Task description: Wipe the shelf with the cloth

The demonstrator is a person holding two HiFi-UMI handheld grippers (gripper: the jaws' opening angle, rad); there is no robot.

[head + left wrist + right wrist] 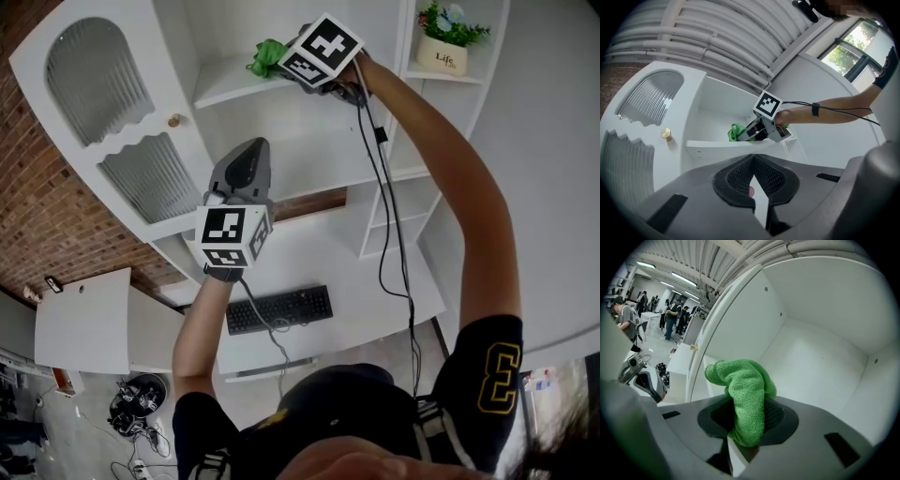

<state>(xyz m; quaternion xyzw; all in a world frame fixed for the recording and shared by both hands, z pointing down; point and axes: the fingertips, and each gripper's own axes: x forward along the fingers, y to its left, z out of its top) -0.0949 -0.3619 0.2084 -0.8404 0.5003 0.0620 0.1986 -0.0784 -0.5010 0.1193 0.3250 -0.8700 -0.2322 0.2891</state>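
The green cloth (pixel 266 56) is bunched on the front of the upper white shelf (pixel 225 92) of a cabinet. My right gripper (pixel 283 62) is raised to that shelf and is shut on the cloth (pixel 740 390), which hangs over its pads inside the white compartment. The left gripper view shows the same cloth (pixel 736 132) and right gripper (pixel 749 133) at the shelf's edge (pixel 717 145). My left gripper (pixel 251 148) points up below the shelf and apart from it. It (pixel 752 159) is shut with nothing between its pads.
The cabinet door (pixel 112 112), with ribbed glass panes and a brass knob (pixel 173 120), stands open at the left. A potted plant (pixel 448 42) sits on a side shelf at the right. Below lie a keyboard (pixel 279 309) and a desk (pixel 375 272). People (pixel 626 319) stand far off.
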